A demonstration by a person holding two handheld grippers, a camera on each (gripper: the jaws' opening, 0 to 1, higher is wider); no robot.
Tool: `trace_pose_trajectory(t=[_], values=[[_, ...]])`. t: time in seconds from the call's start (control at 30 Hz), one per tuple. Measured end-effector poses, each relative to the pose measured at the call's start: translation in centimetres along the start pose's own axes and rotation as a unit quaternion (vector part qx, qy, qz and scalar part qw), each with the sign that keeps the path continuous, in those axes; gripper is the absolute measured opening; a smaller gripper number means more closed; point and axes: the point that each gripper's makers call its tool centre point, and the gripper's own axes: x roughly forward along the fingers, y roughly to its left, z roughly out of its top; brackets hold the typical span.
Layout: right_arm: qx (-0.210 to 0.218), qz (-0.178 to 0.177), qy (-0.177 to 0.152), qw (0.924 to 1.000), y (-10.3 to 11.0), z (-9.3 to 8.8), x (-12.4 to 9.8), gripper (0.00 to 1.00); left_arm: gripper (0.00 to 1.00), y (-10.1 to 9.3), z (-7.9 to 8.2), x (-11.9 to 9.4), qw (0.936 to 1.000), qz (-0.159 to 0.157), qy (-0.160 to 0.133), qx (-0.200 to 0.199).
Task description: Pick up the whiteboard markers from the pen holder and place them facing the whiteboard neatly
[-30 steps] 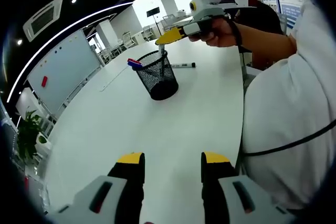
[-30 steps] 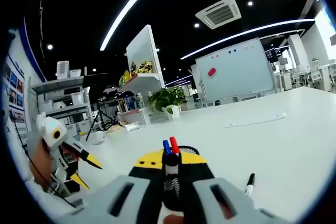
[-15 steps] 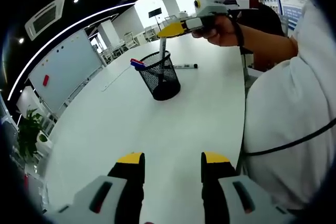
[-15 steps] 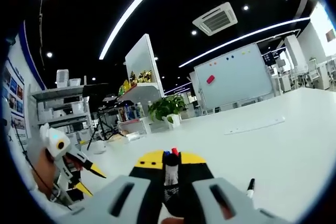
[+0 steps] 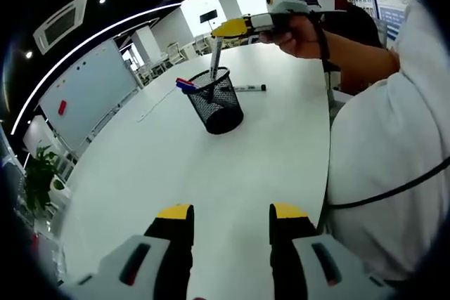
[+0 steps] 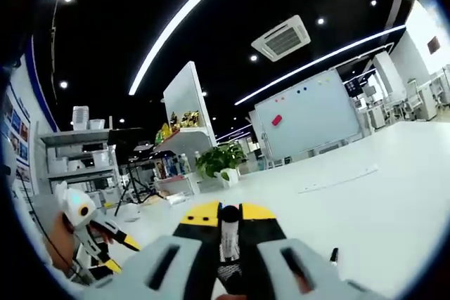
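1. Black mesh walls of the pen holder [image 5: 219,102] now stand clearly below the right gripper [image 5: 226,28] in the left gripper view; half a second ago those yellow jaw tips sat close over the rim, and a second ago lower still.
2. The grey-barrelled marker [image 5: 215,57] pinched between the right gripper's jaws has risen with them, so only its lower end dips inside the holder's mouth. That suggests the draw-out step is nearly done and the carry toward the whiteboard [image 5: 86,93] comes next.
3. In the right gripper view the same marker [image 6: 228,233] runs straight up between the jaws, its black cap at their yellow tips, and the mesh holder [image 6: 229,275] shows just beneath it; the red and blue caps seen there earlier have dropped out of sight.
4. A red-and-blue marker pair [image 5: 185,85] leans on the holder's rim, to the side of the right gripper and beneath it.
5. One black marker [image 5: 248,88] lies on the white table [image 5: 176,173] beyond the holder, below the right gripper's hand.
6. The left gripper [image 5: 228,213] hangs spread and empty, well apart from the holder, which stands ahead of its jaws.
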Motion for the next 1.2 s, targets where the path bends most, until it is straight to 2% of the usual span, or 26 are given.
trace_pose_trajectory(t=[0.4, 0.6, 0.83, 1.2], values=[[0.014, -0.009, -0.006, 0.9998, -0.6, 0.0, -0.2, 0.08, 0.45, 0.1, 0.0, -0.2, 1.0000, 0.002, -0.001, 0.002], [0.015, -0.007, -0.018, 0.9997, -0.5, 0.6, -0.2, 0.08, 0.45, 0.1, 0.0, -0.2, 1.0000, 0.002, 0.000, 0.002], [0.018, -0.031, -0.052, 0.9980, -1.6, 2.5, -1.2, 0.08, 0.45, 0.0, -0.1, 0.0, 1.0000, 0.000, 0.001, 0.002], [0.014, -0.031, -0.054, 0.9980, -1.5, 2.5, -1.2, 0.08, 0.45, -0.1, -0.1, -0.1, 1.0000, -0.002, 0.001, 0.003]])
